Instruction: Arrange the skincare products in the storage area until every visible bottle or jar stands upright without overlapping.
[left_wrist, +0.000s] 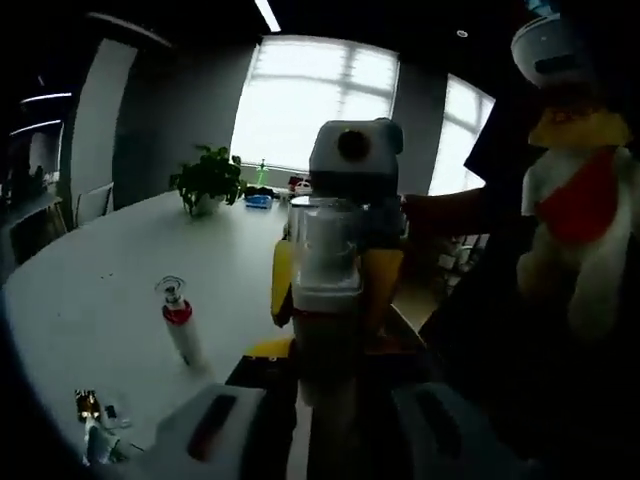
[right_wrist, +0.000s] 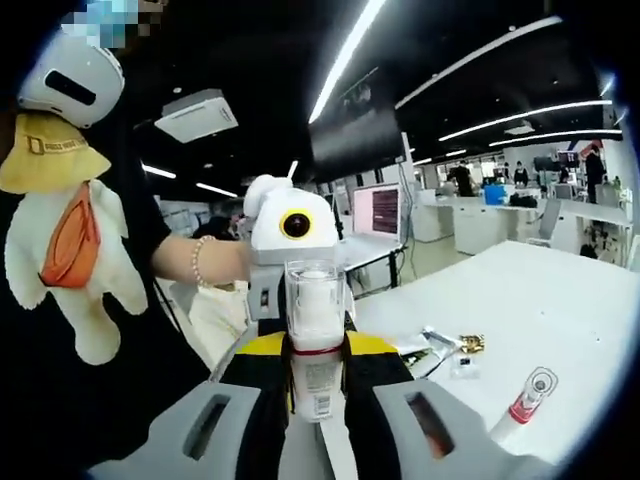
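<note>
A white skincare bottle with a clear cap and a red band is held up in the air between both grippers. In the left gripper view my left gripper closes its dark, yellow-tipped jaws on the bottle's lower part. The right gripper faces me, its yellow jaws flanking the bottle. In the right gripper view the same bottle sits between my right gripper's jaws, with the left gripper behind it. A second red-banded bottle stands upright on the white table; in the right gripper view this bottle appears tilted.
Small sachets and a gold item lie near the table's front edge, the same items showing in the right gripper view. A potted plant stands farther back. A person with a plush toy stands close, hand on the left gripper.
</note>
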